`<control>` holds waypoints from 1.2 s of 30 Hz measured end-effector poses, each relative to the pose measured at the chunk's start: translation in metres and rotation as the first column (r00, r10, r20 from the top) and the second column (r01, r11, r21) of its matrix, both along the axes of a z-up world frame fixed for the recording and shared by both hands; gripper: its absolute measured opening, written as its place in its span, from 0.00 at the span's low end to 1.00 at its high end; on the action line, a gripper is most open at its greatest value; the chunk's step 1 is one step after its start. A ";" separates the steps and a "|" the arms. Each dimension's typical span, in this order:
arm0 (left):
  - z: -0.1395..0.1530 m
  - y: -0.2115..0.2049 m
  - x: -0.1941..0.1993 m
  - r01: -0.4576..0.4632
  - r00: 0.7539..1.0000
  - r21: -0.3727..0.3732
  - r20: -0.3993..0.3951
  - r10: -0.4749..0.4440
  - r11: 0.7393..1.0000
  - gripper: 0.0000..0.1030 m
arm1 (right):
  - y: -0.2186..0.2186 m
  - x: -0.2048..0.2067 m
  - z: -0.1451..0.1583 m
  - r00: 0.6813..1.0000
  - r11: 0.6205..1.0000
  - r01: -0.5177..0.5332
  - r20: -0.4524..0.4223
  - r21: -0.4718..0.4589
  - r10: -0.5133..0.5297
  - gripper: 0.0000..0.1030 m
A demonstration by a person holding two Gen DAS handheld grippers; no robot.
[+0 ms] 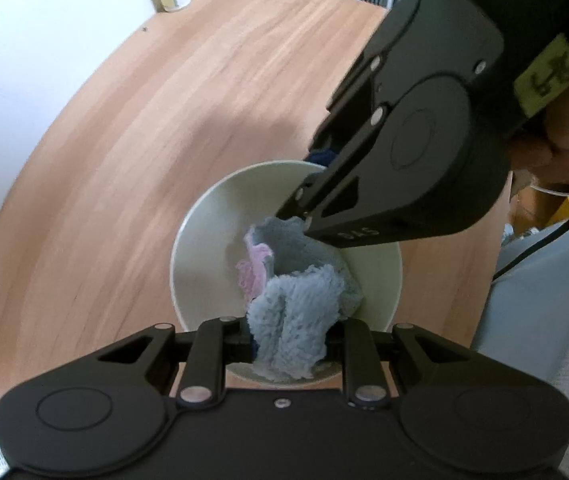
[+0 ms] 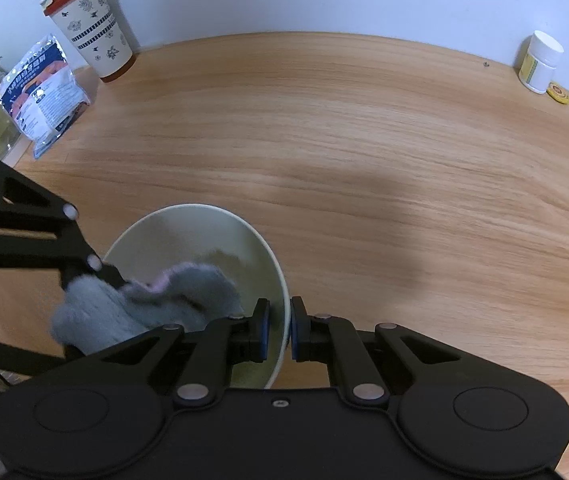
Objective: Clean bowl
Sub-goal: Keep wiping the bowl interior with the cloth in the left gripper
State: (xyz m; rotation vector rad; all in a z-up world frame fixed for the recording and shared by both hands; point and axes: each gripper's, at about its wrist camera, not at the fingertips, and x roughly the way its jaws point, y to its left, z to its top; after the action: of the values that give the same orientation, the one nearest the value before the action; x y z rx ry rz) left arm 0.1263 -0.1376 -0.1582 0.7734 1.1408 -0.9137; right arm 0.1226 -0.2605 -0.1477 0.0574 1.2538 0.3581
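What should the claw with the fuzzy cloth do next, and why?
Probably sweep the cloth around the inside wall of the bowl. The left claw grips the cloth inside the bowl, and the right claw pinches the rim, holding it steady for wiping.

Soft, even indoor light, no glare. Broad diffuse shadow on the bench (image 2: 364,184) right of centre. Heavy fisheye bowing, dark vignette in the corners. Left view motion-blurred, wood grain smeared; grey cloth (image 1: 296,320) soft-edged in both. Right view's background sharper.
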 end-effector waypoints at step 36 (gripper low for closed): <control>0.025 0.002 -0.018 -0.139 0.978 -0.001 0.159 0.138 0.990 0.19 | 0.002 0.000 0.001 0.998 0.998 -0.061 0.001 -0.021 0.061 0.10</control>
State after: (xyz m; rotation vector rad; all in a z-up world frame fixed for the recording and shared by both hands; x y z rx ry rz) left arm 0.1080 -0.1356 -0.1336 0.7516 1.0455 -0.7173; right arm 0.1226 -0.2582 -0.1466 0.0009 1.2597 0.3974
